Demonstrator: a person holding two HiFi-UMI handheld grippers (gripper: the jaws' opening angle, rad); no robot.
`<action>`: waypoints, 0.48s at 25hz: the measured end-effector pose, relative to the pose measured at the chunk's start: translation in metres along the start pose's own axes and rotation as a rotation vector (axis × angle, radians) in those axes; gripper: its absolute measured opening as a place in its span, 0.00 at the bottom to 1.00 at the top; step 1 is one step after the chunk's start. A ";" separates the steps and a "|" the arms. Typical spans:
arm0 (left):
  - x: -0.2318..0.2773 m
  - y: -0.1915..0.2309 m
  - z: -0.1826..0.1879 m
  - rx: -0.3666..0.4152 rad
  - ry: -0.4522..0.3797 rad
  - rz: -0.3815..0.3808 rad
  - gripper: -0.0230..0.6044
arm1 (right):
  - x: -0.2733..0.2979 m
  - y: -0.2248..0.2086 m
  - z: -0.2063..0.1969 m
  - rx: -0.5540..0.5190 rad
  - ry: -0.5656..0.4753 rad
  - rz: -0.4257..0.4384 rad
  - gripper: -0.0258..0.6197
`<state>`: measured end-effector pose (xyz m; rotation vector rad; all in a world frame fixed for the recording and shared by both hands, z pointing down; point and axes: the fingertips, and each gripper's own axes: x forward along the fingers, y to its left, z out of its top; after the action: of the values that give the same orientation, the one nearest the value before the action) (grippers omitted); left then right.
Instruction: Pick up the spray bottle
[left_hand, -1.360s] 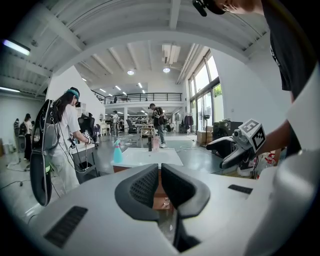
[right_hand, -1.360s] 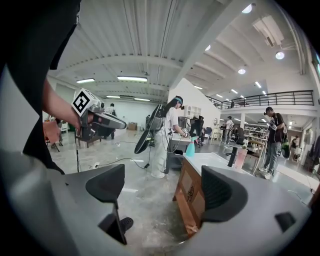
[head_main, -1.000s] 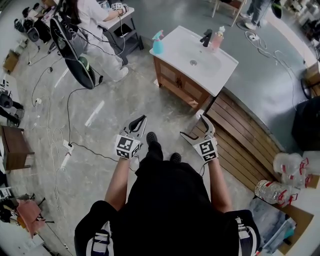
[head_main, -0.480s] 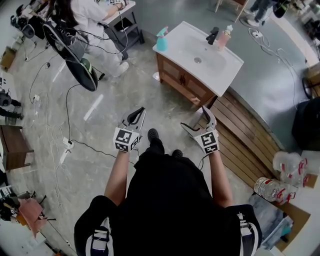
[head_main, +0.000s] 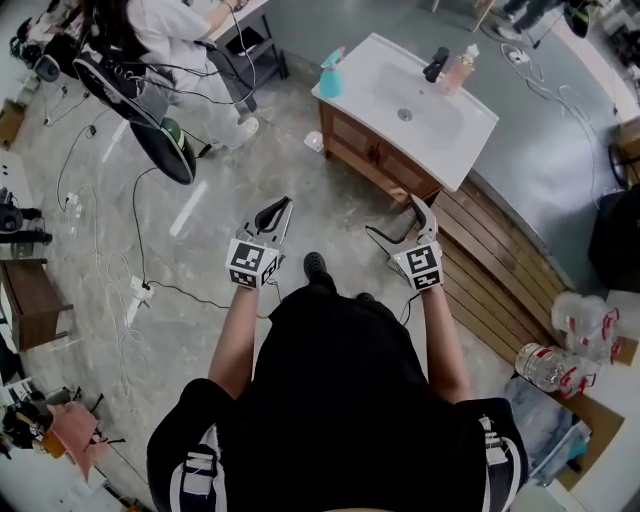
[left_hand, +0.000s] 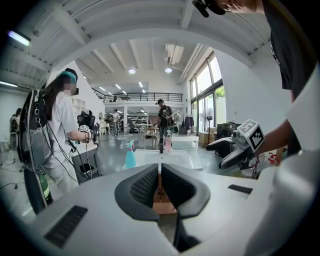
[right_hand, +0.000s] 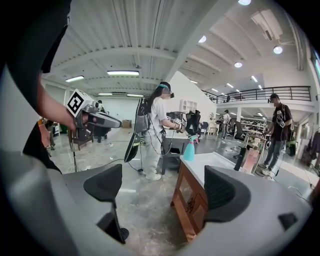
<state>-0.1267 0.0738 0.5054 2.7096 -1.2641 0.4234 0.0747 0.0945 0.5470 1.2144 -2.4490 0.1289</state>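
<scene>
Stands on the grey floor (head_main: 330, 215), short of a wooden washstand (head_main: 375, 160) with a white top (head_main: 450, 135). Holds the left gripper (head_main: 283, 204) out front over the floor, its pads (left_hand: 140, 187) drawn in to a thin slit and pinching nothing (only a sliver of the cabinet front shows through it in the left gripper view). Holds the right gripper (head_main: 398, 220) alongside, near the left one but apart from it, fingers spread wide with nothing between them; sees only floor and the washstand's side through that gap in the right gripper view.

Finds the spray bottle (head_main: 331, 75), teal, upright on the left corner of the white top, well apart from both grippers. Notes a pink bottle (head_main: 461, 68) and a black tap (head_main: 436, 65) side by side at the top's far edge, beyond the basin drain (head_main: 404, 114). Takes in a person in a white shirt (head_main: 180, 20) beyond the bottle's corner, cables (head_main: 185, 296) trailing over the floor, and wooden decking (head_main: 500, 270) to the washstand's right.
</scene>
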 end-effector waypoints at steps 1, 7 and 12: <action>0.003 0.007 0.001 0.003 0.000 -0.004 0.09 | 0.005 0.000 0.003 0.003 -0.001 -0.004 0.86; 0.016 0.045 0.014 0.015 -0.022 -0.037 0.09 | 0.033 0.000 0.012 0.010 0.022 -0.037 0.86; 0.018 0.082 0.011 0.019 -0.023 -0.050 0.09 | 0.063 -0.002 0.022 0.008 0.029 -0.065 0.85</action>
<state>-0.1761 0.0059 0.4995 2.7629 -1.2014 0.4024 0.0358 0.0407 0.5514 1.2855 -2.3837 0.1370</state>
